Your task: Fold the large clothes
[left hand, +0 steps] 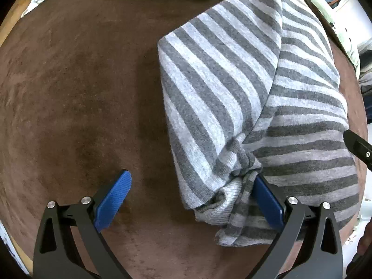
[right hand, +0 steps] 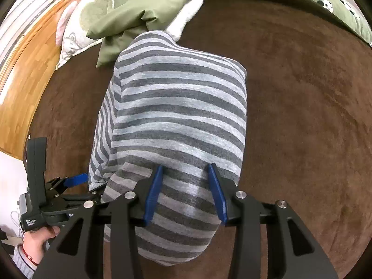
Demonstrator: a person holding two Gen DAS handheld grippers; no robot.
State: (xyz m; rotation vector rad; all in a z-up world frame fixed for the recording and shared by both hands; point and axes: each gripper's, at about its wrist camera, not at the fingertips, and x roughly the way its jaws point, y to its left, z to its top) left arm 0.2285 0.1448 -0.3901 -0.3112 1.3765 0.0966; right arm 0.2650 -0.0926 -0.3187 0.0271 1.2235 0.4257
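Right tool (right hand: 184, 191) narrowed, blue pads pinching a fold of the grey-and-white striped knit garment (right hand: 179, 107), left tool (left hand: 193, 200) spread wide, one pad touching its bunched cuff, garment folded on the brown plush bed cover (right hand: 302, 116)

Garment (right hand: 179, 107) on bed cover (right hand: 302, 116), pillows (right hand: 139, 11) behind it, left claw (right hand: 76, 181) at its left

The garment (right hand: 179, 116) before me is a soft knit in light and dark grey stripes, folded into a thick, long bundle. It lies flat on the brown bed cover (right hand: 302, 116), running from near to far. At its near left end a ribbed cuff (left hand: 218, 207) is bunched and crumpled.
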